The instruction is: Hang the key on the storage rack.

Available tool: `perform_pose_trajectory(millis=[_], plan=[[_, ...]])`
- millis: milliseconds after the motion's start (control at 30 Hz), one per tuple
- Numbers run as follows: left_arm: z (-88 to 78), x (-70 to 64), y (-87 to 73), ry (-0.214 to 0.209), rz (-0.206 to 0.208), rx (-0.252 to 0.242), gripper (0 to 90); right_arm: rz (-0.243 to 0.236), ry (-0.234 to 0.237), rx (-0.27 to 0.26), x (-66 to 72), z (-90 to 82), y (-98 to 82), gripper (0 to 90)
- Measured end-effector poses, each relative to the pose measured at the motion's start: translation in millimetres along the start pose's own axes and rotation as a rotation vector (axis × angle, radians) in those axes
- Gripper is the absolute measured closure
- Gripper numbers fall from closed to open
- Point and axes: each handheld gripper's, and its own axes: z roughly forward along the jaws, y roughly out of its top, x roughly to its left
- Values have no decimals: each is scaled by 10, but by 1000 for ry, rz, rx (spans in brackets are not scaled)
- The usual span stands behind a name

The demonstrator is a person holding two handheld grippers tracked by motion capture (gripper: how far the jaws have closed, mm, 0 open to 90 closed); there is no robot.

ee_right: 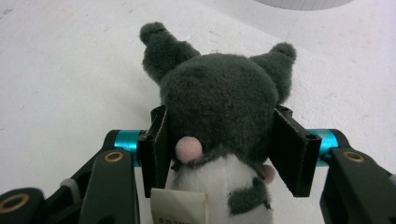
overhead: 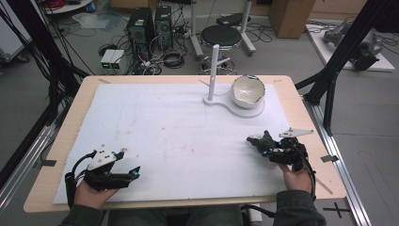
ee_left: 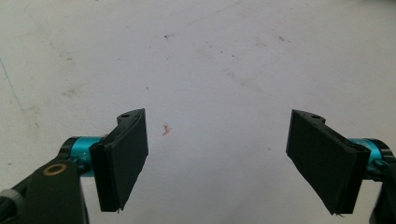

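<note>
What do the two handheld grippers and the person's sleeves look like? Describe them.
Both grippers, left gripper and right gripper, are black-framed with flat black rectangular jaws, turquoise metal collars behind the jaws and brass-coloured pivot rings. Each carries a pale grey three-cornered plate on top and trails a black cable. The sleeves are dark olive green.

Table: light wood table (overhead: 310,141), rounded corners.
Cover: 1 white sheet (overhead: 174,136) over most of the top, faintly stained.
Far right: 1 white stand (overhead: 235,106) with an upright post.
</note>
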Motion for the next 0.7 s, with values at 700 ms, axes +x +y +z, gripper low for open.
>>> perform_pose_trajectory(millis=[700], plan=[[-4, 5, -1, -1, -2, -1, 212, -20, 0, -52, 57, -80, 48, 449]])
